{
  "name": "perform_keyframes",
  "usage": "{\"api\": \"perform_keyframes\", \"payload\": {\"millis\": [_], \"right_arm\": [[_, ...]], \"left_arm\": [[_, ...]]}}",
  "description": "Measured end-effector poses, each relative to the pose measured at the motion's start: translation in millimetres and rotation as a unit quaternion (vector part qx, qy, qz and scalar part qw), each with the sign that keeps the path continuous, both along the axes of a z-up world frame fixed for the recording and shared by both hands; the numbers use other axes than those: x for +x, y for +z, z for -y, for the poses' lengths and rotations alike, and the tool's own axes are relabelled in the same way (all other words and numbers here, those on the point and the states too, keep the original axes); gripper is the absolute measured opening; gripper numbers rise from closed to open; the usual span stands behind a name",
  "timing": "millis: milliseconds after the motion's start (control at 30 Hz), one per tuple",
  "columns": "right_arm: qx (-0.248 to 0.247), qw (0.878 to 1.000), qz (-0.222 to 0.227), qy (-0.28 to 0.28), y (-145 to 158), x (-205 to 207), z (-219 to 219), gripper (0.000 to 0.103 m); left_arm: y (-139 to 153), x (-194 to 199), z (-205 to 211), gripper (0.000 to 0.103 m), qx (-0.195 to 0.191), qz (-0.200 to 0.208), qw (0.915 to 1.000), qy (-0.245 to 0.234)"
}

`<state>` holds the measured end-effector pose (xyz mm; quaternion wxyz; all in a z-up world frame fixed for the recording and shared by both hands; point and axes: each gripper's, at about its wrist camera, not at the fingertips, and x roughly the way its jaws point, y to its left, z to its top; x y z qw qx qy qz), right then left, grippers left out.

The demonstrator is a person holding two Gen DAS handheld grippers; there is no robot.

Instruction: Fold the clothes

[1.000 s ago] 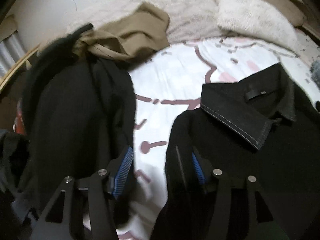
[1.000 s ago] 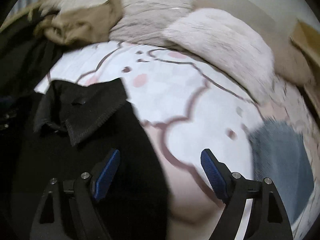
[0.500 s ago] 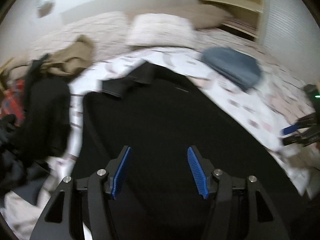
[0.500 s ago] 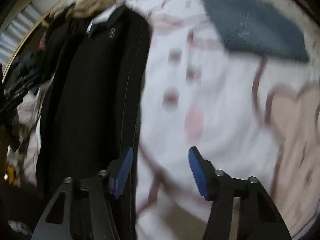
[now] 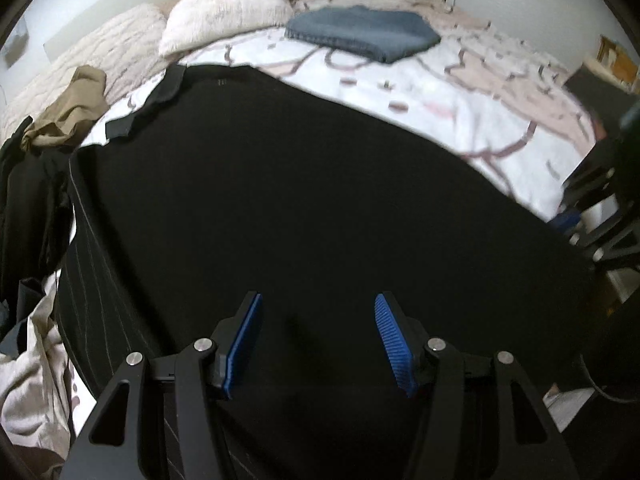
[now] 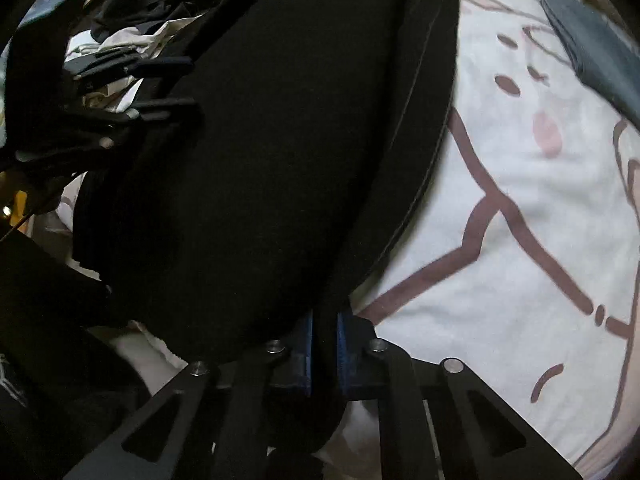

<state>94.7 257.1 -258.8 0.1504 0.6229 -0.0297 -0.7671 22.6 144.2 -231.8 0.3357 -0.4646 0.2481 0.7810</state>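
A black collared garment (image 5: pixel 304 184) lies spread flat on the bed, its collar (image 5: pixel 160 96) at the far left. My left gripper (image 5: pixel 318 340) is open and empty, just above the garment's near end. In the right wrist view the same black garment (image 6: pixel 280 140) fills the left half. My right gripper (image 6: pixel 323 340) is shut on the garment's bottom edge, with black cloth pinched between the blue pads (image 6: pixel 343 344). The right gripper also shows at the right edge of the left wrist view (image 5: pixel 600 224).
A folded blue-grey garment (image 5: pixel 360 34) lies at the far side of the patterned bedsheet (image 5: pixel 460 92). A fluffy pillow (image 5: pixel 224 8) and a tan garment (image 5: pixel 68 112) lie at the head. A heap of dark and white clothes (image 6: pixel 116 52) sits at the left.
Both grippers swung down from the collar end to the garment's bottom end. My right gripper, open before, has closed on the bottom edge. The left gripper stays open.
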Motion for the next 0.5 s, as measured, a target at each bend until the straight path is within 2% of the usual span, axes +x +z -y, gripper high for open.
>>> {"api": "perform_keyframes", "payload": {"millis": [133,267,333,433,500], "right_arm": [[0.035,0.998,-0.040,-0.026,22,1,-6,0.009],[0.080,0.988,-0.086,-0.095,61,-10,-37,0.009],[0.108,0.978,-0.118,-0.134,85,-22,-61,0.009],[0.161,0.953,-0.177,-0.186,128,-39,-97,0.009],[0.175,0.939,-0.205,-0.213,155,-51,-114,0.009]], "left_arm": [[-8,-2,8,0.058,-0.001,0.026,0.9996,0.007],[-16,1,14,0.058,-0.004,0.043,0.9990,0.005],[-19,2,16,0.058,-0.005,0.047,0.9989,0.003],[-23,3,19,0.058,-0.004,0.054,0.9985,0.005],[-25,2,21,0.058,-0.001,0.060,0.9981,0.008]]}}
